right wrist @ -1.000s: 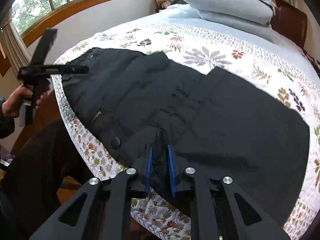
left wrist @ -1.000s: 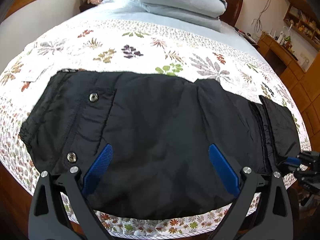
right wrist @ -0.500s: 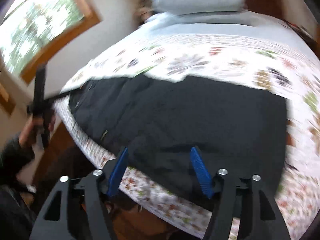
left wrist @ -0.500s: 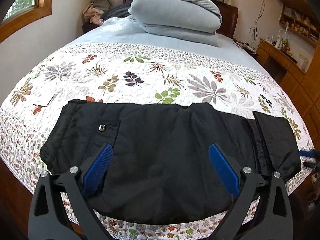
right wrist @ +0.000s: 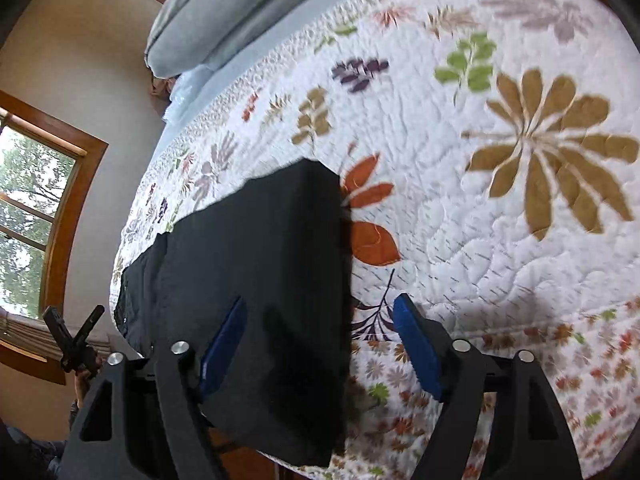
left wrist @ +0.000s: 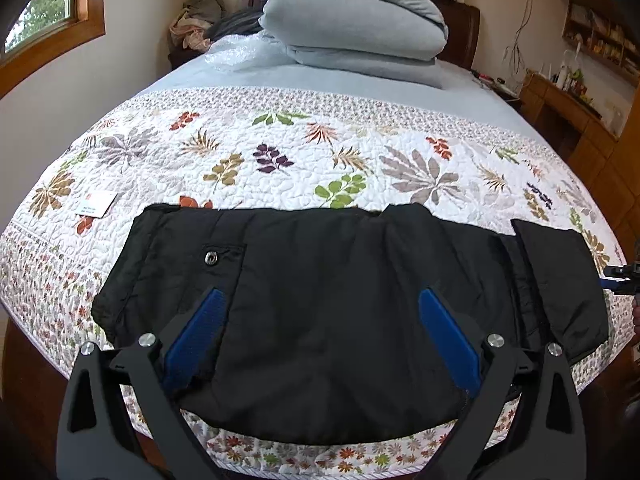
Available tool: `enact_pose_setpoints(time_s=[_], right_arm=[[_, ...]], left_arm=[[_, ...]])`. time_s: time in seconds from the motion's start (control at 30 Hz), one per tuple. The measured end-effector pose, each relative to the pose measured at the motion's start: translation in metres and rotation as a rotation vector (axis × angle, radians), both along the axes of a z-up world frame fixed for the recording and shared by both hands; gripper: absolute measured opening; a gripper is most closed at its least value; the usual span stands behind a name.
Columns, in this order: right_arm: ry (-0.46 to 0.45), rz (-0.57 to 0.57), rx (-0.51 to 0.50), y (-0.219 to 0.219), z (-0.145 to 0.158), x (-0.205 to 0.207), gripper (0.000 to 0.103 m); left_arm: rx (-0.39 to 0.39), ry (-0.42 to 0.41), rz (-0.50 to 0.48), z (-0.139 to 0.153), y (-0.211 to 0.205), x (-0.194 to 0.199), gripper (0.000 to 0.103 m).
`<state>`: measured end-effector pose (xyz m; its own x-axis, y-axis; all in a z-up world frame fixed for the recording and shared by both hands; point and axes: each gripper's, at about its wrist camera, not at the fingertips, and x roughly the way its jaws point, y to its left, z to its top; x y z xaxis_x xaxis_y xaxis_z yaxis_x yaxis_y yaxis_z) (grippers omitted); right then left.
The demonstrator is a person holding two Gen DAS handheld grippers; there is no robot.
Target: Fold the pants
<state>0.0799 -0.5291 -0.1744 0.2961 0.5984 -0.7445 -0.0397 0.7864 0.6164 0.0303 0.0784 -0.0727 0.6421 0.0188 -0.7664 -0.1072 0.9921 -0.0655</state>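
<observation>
Smooth black pants (left wrist: 340, 320) lie folded on the leaf-printed quilt (left wrist: 280, 140); each hand-held gripper, left (left wrist: 320, 336) and right (right wrist: 320, 352), gapes empty, the right's jaws opening.

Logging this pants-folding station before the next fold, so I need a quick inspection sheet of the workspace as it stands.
Surface: bed with leaf-print quilt.
Job's things: black pants lying flat near the bed's edge, partly folded.
Clutter: small white card on the quilt; stacked grey pillows.
Grippers: left gripper open above the pants; right gripper opening, over the pants' end, gripping nothing.
Cables: cords hanging on the far wall.
Surroundings: window, wooden shelves.
</observation>
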Motion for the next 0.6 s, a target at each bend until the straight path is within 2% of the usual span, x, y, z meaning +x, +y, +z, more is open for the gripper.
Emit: enact_pose_setpoints(time_s=[0.17, 0.3, 0.37, 0.4, 0.43, 0.5, 0.57, 0.6], right_arm=[[0.023, 0.039, 0.126, 0.005, -0.019, 0.013, 0.080], [0.037, 0.087, 0.157, 0.019, -0.027, 0.023, 0.089], [0.024, 0.097, 0.157, 0.023, -0.027, 0.026, 0.089], [0.015, 0.099, 0.160, 0.025, -0.026, 0.028, 0.083], [0.003, 0.117, 0.179, 0.027, -0.024, 0.029, 0.067], [-0.011, 0.132, 0.155, 0.031, -0.019, 0.029, 0.062], [-0.032, 0.144, 0.137, 0.033, -0.016, 0.029, 0.049], [-0.041, 0.141, 0.135, 0.032, -0.014, 0.029, 0.036]], left_arm=[[0.030, 0.021, 0.007, -0.003, -0.003, -0.002, 0.099], [0.038, 0.045, 0.017, -0.007, -0.004, -0.004, 0.099], [0.032, 0.051, 0.027, -0.009, -0.003, -0.006, 0.099], [0.027, 0.057, 0.036, -0.010, -0.001, -0.006, 0.099], [0.023, 0.061, 0.044, -0.012, 0.000, -0.007, 0.099], [0.017, 0.074, 0.062, -0.017, 0.004, -0.008, 0.099], [0.008, 0.084, 0.073, -0.022, 0.007, -0.007, 0.099], [0.003, 0.092, 0.078, -0.026, 0.008, -0.006, 0.099]])
